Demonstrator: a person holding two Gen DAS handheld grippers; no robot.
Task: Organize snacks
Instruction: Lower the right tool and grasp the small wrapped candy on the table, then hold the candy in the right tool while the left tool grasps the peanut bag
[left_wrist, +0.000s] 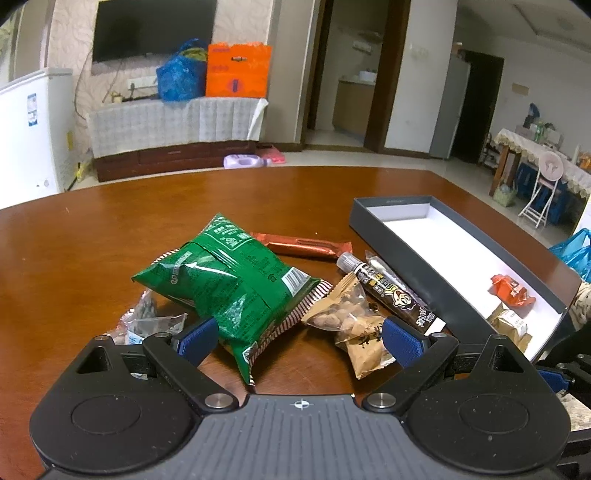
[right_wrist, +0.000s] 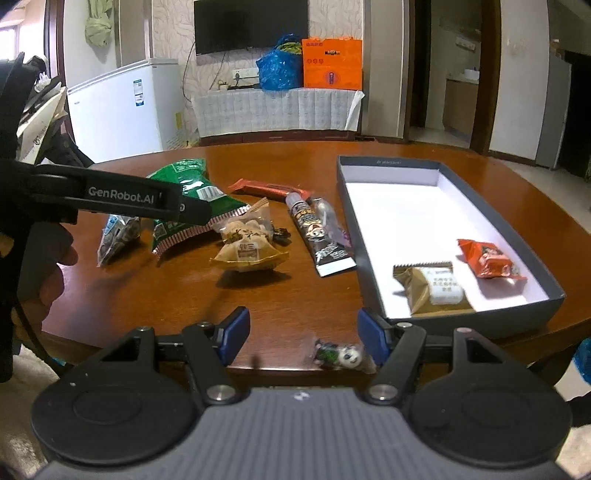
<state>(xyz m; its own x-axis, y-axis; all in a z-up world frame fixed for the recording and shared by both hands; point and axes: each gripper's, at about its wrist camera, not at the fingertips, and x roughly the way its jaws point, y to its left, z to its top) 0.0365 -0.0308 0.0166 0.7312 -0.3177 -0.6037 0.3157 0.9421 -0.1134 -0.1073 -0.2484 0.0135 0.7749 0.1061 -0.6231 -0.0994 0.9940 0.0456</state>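
Observation:
A grey box (left_wrist: 391, 229) (right_wrist: 364, 236) with a white inside holds an orange packet (right_wrist: 487, 258) (left_wrist: 511, 291) and a tan packet (right_wrist: 434, 290) (left_wrist: 511, 325). On the table lie a green bag (left_wrist: 229, 284) (right_wrist: 184, 192), a tan nut packet (left_wrist: 354, 325) (right_wrist: 247, 247), a dark tube (left_wrist: 395, 295) (right_wrist: 317, 232), a red bar (left_wrist: 303, 245) (right_wrist: 269, 190) and a clear packet (left_wrist: 147, 325) (right_wrist: 118, 236). My left gripper (left_wrist: 299, 339) is open, its jaws around the green bag's near end. My right gripper (right_wrist: 303, 336) is open and empty above a small candy packet (right_wrist: 340, 356).
The brown round table (left_wrist: 110, 236) (right_wrist: 295, 295) ends close under my right gripper. The left gripper's body (right_wrist: 110, 195) and the hand holding it (right_wrist: 44, 266) fill the left of the right wrist view. A white freezer (right_wrist: 122, 107) and a TV cabinet (right_wrist: 277, 110) stand beyond.

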